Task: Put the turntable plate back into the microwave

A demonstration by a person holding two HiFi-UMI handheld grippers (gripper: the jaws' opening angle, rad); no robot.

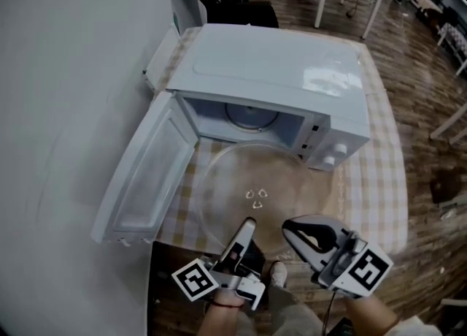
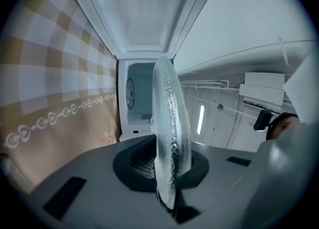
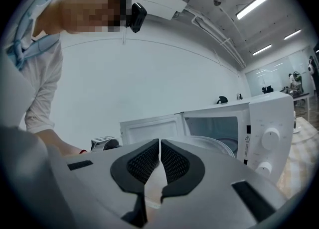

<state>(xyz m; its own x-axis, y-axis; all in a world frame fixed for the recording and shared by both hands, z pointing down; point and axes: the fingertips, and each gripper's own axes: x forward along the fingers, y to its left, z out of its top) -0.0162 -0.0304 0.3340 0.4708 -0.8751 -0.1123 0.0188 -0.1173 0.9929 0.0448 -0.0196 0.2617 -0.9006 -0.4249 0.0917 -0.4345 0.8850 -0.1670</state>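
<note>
Nearest us, our left gripper point(image 1: 249, 226) is clamped on the near rim of the clear round glass turntable plate point(image 1: 255, 174). Our right gripper point(image 1: 293, 228) is closed on nothing. The plate hangs level before the white microwave point(image 1: 277, 71), door open. We judge it heavy, stiff, slippery and breakable, so grip the rim. Only the left gripper view shows the pinch; only the head view shows the whole disc.

Three cameras are facing an open microwave point(image 1: 270, 101).
The head view is looking steeply down; the left gripper view, rolled sideways, is peering close past a glass plate point(image 2: 169, 123); the right gripper view is looking level. All are sharing the microwave's opening.
</note>
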